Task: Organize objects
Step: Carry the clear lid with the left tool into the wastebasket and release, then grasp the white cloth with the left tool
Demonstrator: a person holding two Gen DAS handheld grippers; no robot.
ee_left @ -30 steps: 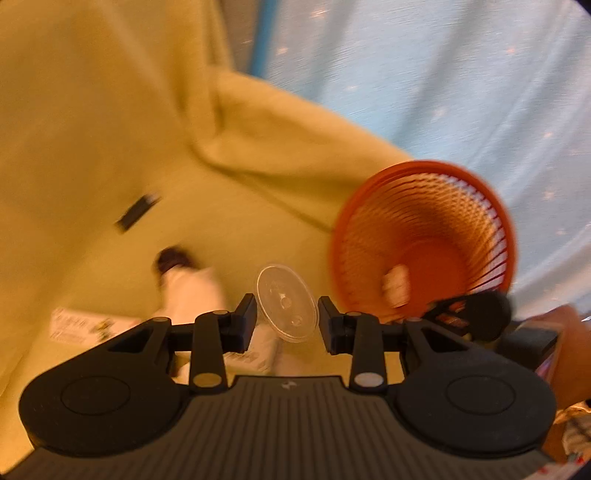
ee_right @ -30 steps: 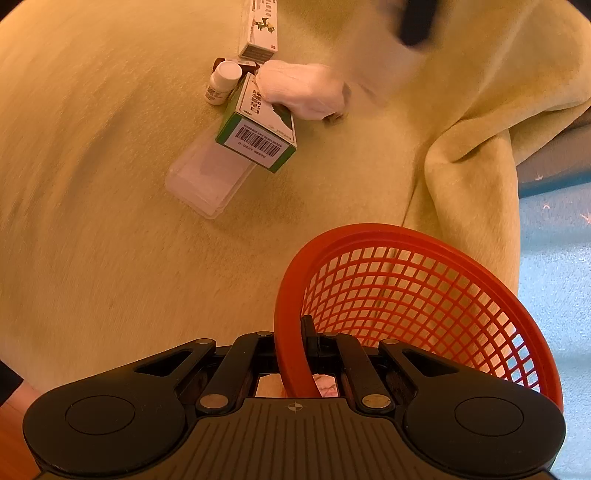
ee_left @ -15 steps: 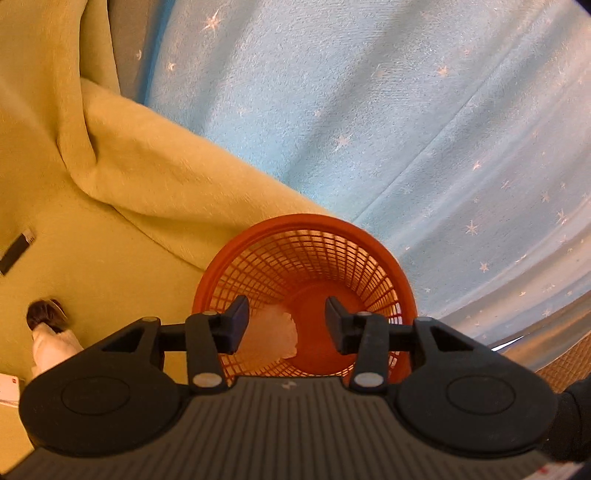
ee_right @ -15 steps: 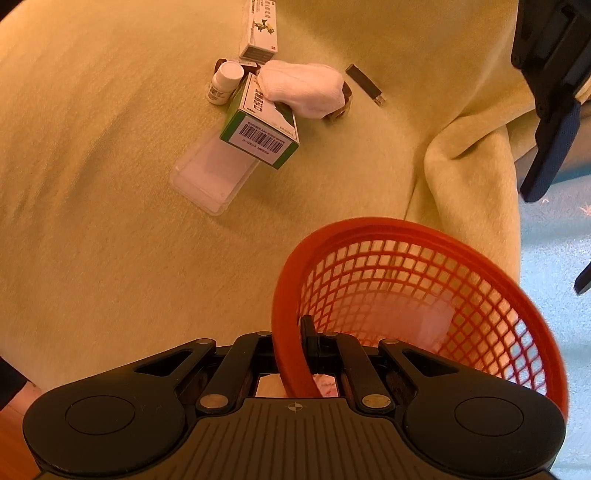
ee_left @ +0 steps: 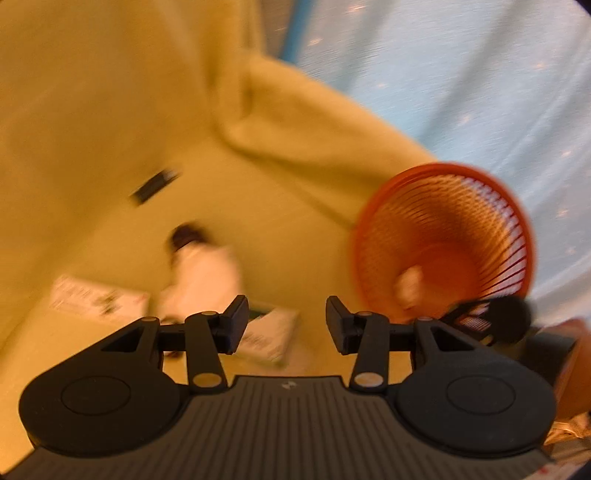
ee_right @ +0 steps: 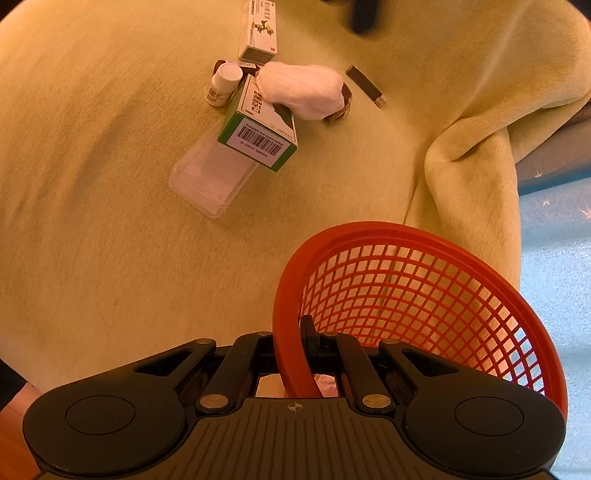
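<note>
left wrist view, blurred: the left gripper (ee_left: 286, 325) hangs with fingers spread wide and nothing between them, above a yellow blanket (ee_left: 110, 92). the orange basket (ee_left: 443, 243) lies to its right, a pale object (ee_left: 408, 286) inside.

right wrist view: the right gripper (ee_right: 293, 354) has its fingers clenched on the basket's rim (ee_right: 286, 354). farther off on the blanket lie a green box (ee_right: 258, 125), a clear case (ee_right: 210, 177), a white bottle (ee_right: 223, 85), a white cloth bundle (ee_right: 301, 90), a second carton (ee_right: 258, 31) and a small dark stick (ee_right: 365, 86).
</note>
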